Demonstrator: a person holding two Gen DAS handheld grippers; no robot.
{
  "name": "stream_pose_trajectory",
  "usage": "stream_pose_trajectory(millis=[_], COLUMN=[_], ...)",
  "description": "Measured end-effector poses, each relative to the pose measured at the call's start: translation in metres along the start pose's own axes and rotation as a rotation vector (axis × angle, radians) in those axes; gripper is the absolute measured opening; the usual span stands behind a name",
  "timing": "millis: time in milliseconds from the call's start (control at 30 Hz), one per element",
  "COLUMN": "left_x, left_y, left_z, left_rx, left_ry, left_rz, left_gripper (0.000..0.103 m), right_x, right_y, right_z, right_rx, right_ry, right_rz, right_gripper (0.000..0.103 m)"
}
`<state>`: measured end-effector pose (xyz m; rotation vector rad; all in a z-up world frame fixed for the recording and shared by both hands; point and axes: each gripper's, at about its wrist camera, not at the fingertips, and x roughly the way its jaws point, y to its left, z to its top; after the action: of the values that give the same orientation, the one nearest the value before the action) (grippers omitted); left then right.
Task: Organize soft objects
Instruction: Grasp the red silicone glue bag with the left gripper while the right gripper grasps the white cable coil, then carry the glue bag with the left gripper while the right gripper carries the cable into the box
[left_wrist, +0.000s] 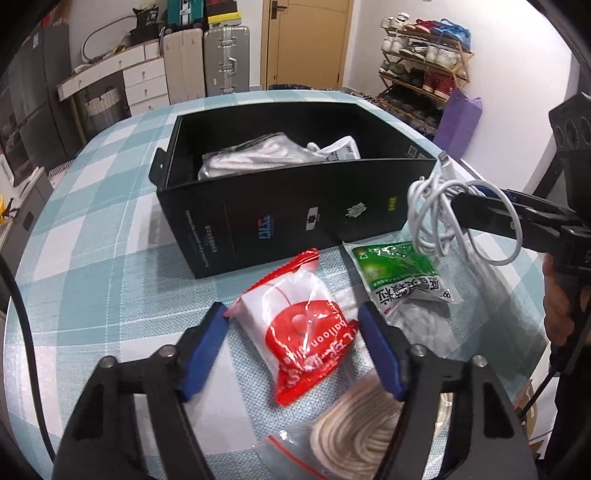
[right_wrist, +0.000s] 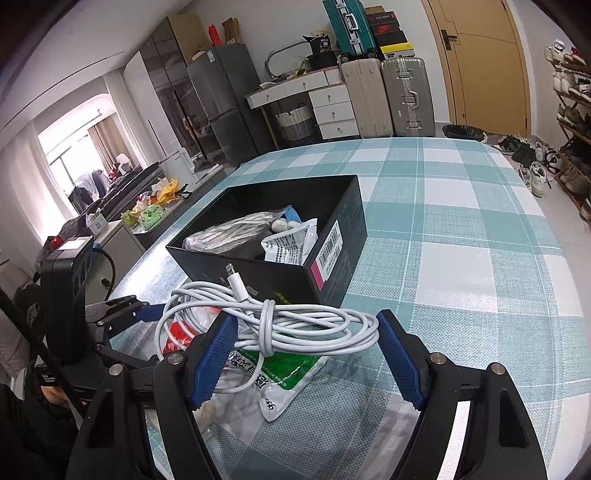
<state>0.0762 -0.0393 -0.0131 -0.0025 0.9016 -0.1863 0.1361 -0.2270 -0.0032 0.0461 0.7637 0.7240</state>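
Left wrist view: nearest the lens, a clear zip bag of coiled cream rope (left_wrist: 354, 424) lies at the near edge of the checked tablecloth (left_wrist: 92, 229), partly under the right finger of the left gripper (left_wrist: 293, 325). That gripper's jaws stand wide, with a red and white balloon packet (left_wrist: 303, 332) lying on the cloth between the blue pads (left_wrist: 207, 350), touching neither that I can tell. Just beyond, a green and white packet (left_wrist: 399, 269) rests flat near the front wall of the black box (left_wrist: 288, 218), which already contains a bagged white bundle (left_wrist: 255, 155) and a printed white pouch (left_wrist: 341, 149). At the right edge, the right gripper (left_wrist: 461, 206) carries a coiled white charging cable (left_wrist: 439, 218) above the green packet, close to the box's near right corner.

Right wrist view: the cable (right_wrist: 269, 321) spans between the right gripper (right_wrist: 303, 332) fingers, whose jaws are fairly wide yet bear on the coil's two ends, with its plug (right_wrist: 232, 277) pointing up toward the box (right_wrist: 280, 273)
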Motion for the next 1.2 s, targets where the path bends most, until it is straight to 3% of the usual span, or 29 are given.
stream_pose_trajectory(millis=[67, 267, 700, 1200], left_x=[-0.003, -0.007, -0.021, -0.065], left_y=[0.000, 0.005, 0.008, 0.019], left_z=[0.000, 0.000, 0.002, 0.023], left_rx=[0.005, -0.002, -0.013, -0.024], left_ry=[-0.011, -0.027, -0.062, -0.192], left_rz=[0.000, -0.021, -0.035, -0.049], left_gripper=[0.057, 0.048, 0.047, 0.047], right_x=[0.000, 0.000, -0.005, -0.020], right_y=[0.000, 0.000, 0.003, 0.013], right_z=[0.000, 0.000, 0.004, 0.011], right_rx=[0.001, -0.001, -0.004, -0.031], right_ry=[0.001, 0.000, -0.010, -0.062], right_rz=[0.001, 0.002, 0.006, -0.020], right_gripper=[0.078, 0.078, 0.078, 0.078])
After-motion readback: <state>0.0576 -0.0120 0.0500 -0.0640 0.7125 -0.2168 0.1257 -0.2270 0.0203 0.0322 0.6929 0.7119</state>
